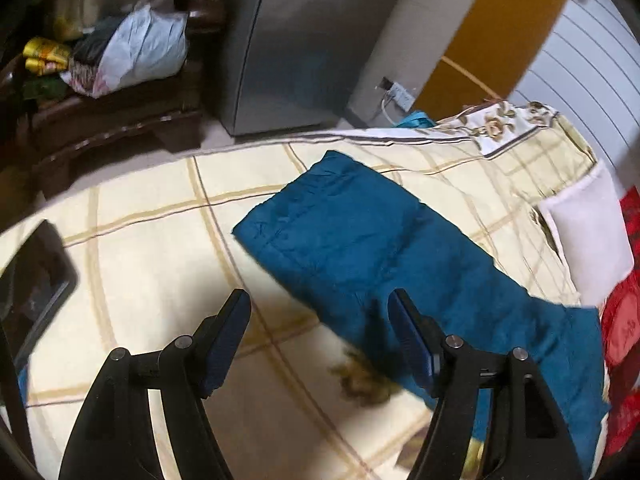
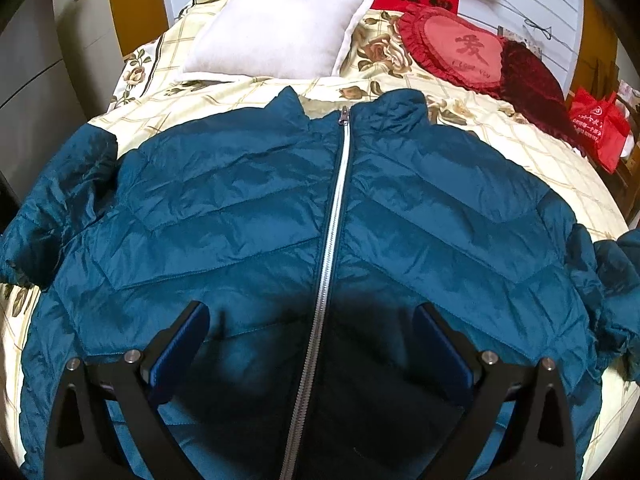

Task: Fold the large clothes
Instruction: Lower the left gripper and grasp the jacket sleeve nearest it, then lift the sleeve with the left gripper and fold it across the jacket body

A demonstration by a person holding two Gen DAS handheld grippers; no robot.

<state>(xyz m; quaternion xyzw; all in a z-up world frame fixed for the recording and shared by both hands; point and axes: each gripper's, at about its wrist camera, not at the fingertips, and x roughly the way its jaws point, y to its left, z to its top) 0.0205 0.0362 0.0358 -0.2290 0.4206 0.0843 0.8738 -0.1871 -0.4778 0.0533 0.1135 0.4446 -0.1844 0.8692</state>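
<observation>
jacket (image 2: 240, 208) teal, silver zip | bedsheet (image 1: 152, 280) cream, tan checks | pillow (image 2: 276, 28) white

White pillow (image 2: 276, 28) beside red heart cushion (image 2: 466, 54); grey cabinet (image 1: 296, 40); red bag (image 2: 598, 130).

The bed (image 1: 132, 248) lies bare between its left edge and the jacket's sleeve (image 1: 360, 232), save a tablet (image 1: 38, 280) near that edge. Pillows (image 2: 280, 28) crowd the head edge beyond the jacket (image 2: 240, 208).
</observation>
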